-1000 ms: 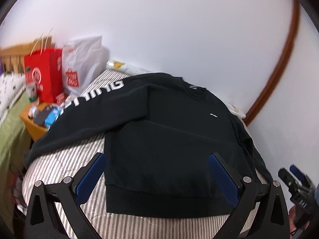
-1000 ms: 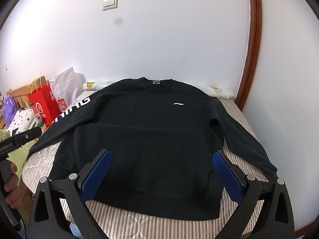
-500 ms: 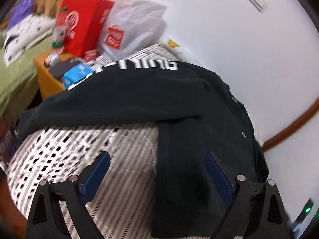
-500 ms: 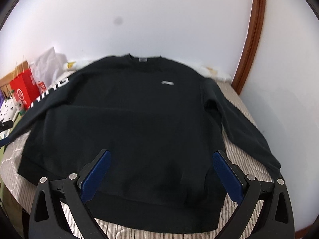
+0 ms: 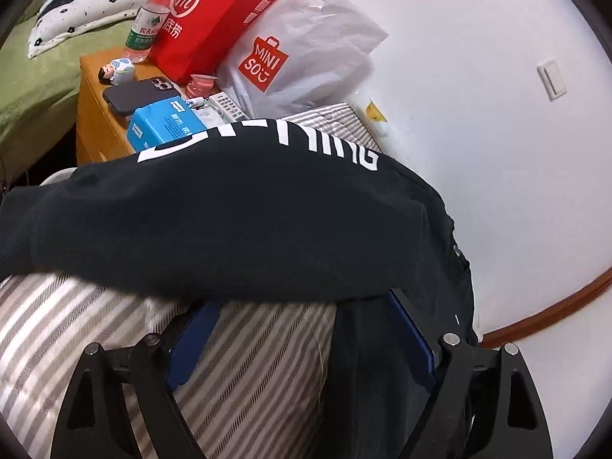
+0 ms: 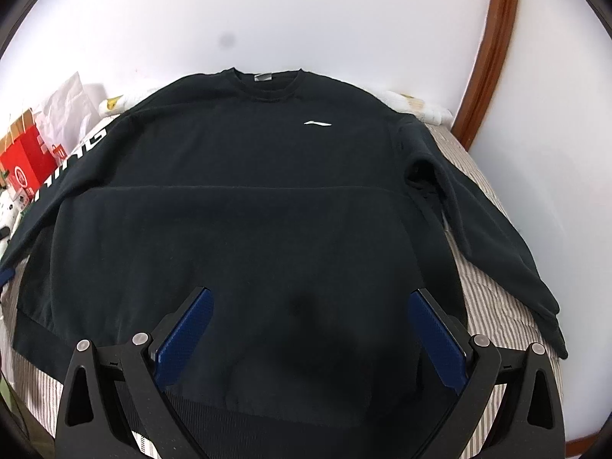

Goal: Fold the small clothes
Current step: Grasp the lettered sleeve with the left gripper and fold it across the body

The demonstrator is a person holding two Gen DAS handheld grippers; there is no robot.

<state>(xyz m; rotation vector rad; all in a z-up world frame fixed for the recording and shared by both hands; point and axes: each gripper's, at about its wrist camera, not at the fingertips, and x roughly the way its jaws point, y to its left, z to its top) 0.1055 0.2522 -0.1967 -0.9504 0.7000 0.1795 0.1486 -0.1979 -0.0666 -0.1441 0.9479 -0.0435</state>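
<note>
Right wrist view: black sweatshirt (image 6: pixel 244 210) lying flat on striped bed (image 6: pixel 497 306), right gripper (image 6: pixel 306 329) hovering wide open and empty over near hem, left gripper (image 5: pixel 302 325) closing empty under lettered sleeve (image 5: pixel 229 206); sleeve-fold starting, next needing pinch.

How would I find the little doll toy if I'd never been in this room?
Look beside the striped bed for the wooden nightstand crowded with things. The toy figure lies near its far corner, between the water bottle and the dark phone. It is the only thing there with a round head, dark hair and a pale blue spotted cap.
</note>
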